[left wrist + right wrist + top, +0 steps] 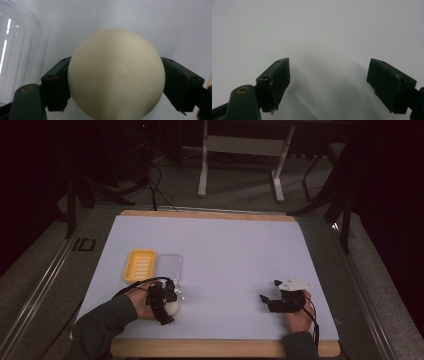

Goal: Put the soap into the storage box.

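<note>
A cream-white rounded soap-like object [116, 75] sits between the two black jaws of my left gripper [115, 86], which is shut on it; both pads press its sides. In the high view the same object [172, 308] lies low on the white mat at the front left, under my left gripper [167, 304]. A yellow ridged dish [139, 265] and a clear plastic lid [170, 268] lie side by side just beyond it. The clear lid's curved edge [17, 52] shows at the left. My right gripper [267, 301] rests open at the front right, jaws wide apart over bare mat [329, 82].
The white mat [225, 250] covers a wooden tabletop [210, 214]. Beyond the table stand a white metal frame [240, 155] and cables on a grey floor. Dark curtains close both sides.
</note>
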Demonstrator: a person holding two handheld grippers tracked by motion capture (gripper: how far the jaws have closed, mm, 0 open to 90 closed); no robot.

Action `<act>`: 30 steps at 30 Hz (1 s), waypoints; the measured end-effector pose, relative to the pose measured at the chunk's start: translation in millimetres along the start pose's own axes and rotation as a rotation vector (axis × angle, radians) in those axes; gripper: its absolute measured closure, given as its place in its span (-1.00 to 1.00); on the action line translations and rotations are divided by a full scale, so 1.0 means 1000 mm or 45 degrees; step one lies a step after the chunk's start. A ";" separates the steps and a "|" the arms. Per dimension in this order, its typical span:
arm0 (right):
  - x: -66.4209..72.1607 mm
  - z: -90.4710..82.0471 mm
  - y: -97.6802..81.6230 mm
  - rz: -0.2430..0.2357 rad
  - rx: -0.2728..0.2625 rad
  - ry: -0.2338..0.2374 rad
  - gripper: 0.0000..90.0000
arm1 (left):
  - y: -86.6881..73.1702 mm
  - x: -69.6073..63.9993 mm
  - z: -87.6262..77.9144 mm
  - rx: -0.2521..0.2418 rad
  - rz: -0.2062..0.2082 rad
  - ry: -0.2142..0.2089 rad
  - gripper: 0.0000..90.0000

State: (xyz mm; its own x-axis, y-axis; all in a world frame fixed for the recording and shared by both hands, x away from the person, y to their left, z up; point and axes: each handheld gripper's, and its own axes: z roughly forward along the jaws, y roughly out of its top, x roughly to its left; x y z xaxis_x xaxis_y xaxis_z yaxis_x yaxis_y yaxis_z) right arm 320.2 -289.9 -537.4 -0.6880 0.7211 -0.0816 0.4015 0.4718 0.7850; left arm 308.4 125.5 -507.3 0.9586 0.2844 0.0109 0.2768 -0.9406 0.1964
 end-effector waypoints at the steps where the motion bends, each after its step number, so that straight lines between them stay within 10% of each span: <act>1: 0.000 0.000 0.000 0.000 0.000 0.001 -0.59 | 0.000 0.000 0.000 0.011 0.003 -0.006 -0.57; 30: 0.000 0.001 0.000 -0.014 0.012 -0.002 -0.59 | 0.011 0.001 -0.002 0.106 0.033 0.009 -0.45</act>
State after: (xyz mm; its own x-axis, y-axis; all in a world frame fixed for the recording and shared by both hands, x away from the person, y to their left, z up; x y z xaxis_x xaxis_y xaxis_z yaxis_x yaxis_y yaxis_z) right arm 320.5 -289.0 -537.7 -0.6913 0.7168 -0.0911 0.3997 0.4844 0.7782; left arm 312.0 115.6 -503.6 0.9651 0.2609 0.0217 0.2569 -0.9598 0.1135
